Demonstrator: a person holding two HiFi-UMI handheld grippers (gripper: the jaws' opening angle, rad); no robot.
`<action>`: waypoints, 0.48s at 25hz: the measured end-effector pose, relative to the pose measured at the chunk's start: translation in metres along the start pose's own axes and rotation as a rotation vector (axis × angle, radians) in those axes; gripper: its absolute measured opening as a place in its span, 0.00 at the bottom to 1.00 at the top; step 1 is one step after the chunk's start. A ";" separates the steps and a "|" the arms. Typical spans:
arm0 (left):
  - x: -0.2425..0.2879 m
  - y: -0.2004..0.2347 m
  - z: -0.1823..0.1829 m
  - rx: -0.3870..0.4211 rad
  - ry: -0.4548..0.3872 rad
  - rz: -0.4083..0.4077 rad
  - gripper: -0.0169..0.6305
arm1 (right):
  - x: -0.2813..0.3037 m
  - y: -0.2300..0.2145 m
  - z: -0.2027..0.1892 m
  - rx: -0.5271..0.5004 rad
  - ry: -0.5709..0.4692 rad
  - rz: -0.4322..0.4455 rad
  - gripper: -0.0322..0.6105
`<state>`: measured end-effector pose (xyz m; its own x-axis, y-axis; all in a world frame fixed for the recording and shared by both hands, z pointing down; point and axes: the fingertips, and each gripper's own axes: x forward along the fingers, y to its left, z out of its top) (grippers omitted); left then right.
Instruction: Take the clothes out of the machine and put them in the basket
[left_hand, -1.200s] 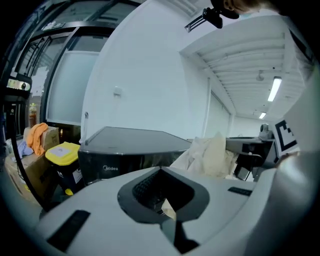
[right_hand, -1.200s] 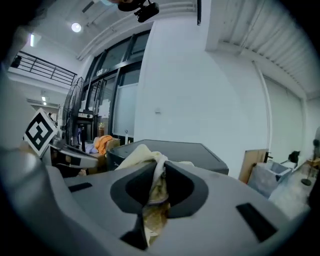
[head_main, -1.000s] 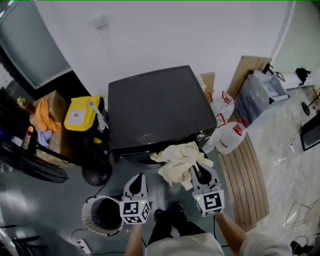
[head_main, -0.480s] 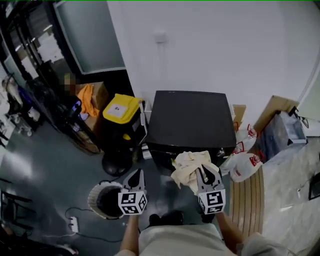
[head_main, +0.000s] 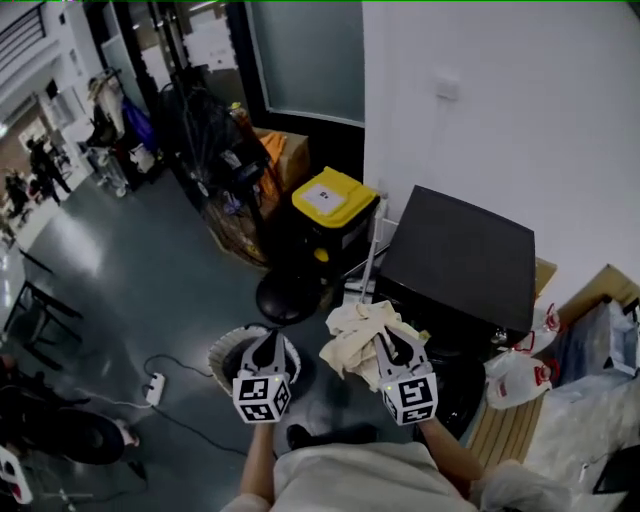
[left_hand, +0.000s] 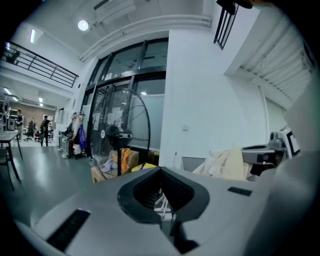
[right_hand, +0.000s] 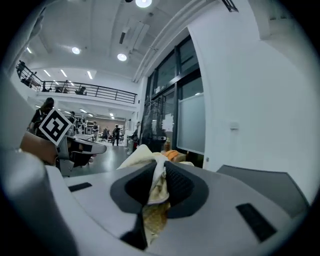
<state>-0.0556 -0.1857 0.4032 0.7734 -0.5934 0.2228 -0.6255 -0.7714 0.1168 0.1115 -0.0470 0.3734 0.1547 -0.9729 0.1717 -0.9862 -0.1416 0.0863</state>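
Right hand-held gripper (head_main: 386, 346) clamped on a cream cloth (head_main: 350, 335), held in the air just left of the machine (head_main: 460, 250). Left hand-held gripper (head_main: 263, 352) has its jaws together and empty, over the basket (head_main: 222, 352) in the head view.

yellow-lidded bin (head_main: 328, 200) beside floor fan (head_main: 288, 297); white bag (head_main: 515, 378) right; power strip (head_main: 154, 388) on floor.

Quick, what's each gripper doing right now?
Left gripper: closed, nothing in it.
Right gripper: closed on the cloth.
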 end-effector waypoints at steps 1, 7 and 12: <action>-0.010 0.019 0.001 -0.006 -0.004 0.031 0.05 | 0.014 0.018 0.004 -0.004 -0.001 0.032 0.15; -0.075 0.142 0.002 -0.040 -0.030 0.217 0.05 | 0.092 0.132 0.024 -0.006 -0.019 0.206 0.15; -0.137 0.234 -0.010 -0.080 -0.035 0.366 0.05 | 0.149 0.225 0.026 -0.038 -0.002 0.339 0.15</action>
<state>-0.3087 -0.2826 0.4097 0.4996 -0.8350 0.2306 -0.8660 -0.4876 0.1108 -0.0889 -0.2288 0.3933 -0.1814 -0.9638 0.1953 -0.9786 0.1965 0.0607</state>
